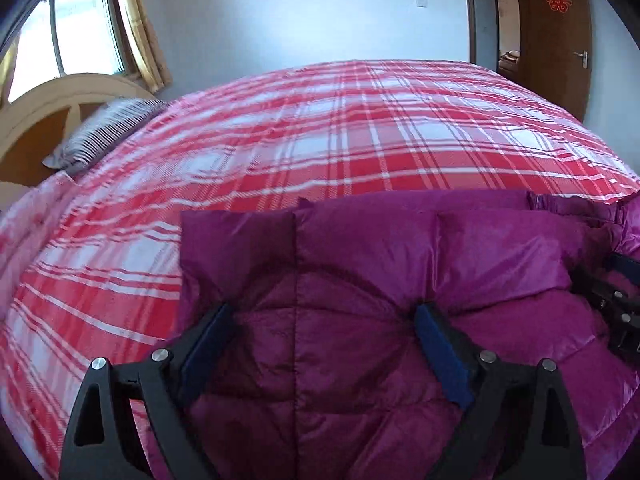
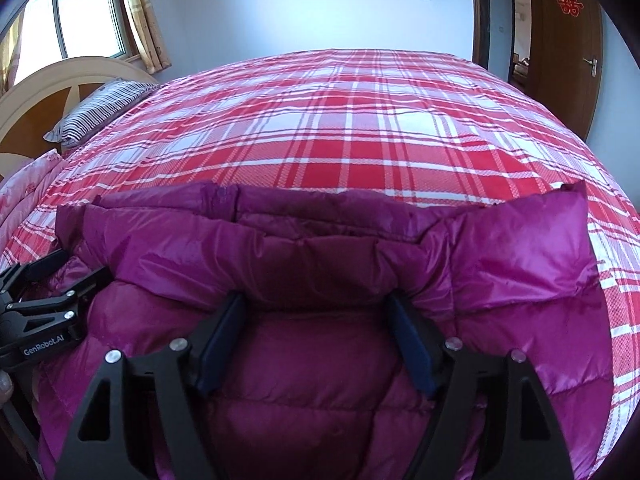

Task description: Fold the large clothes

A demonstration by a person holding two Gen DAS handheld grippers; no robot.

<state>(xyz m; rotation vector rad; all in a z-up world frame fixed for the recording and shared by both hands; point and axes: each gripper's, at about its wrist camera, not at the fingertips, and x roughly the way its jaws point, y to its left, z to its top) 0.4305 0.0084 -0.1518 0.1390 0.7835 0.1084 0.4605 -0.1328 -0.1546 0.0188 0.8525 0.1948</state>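
A magenta quilted down jacket lies on the near edge of the bed; it also fills the lower half of the right wrist view. My left gripper is open, its fingers resting on the jacket's left part with padding between them. My right gripper is open, its fingers pressed against a raised fold of the jacket. The right gripper shows at the right edge of the left wrist view; the left gripper shows at the left edge of the right wrist view.
The bed is covered by a red and white plaid sheet. A striped pillow and a wooden headboard are at the far left. A pink quilt lies at the left. A brown door stands at the far right.
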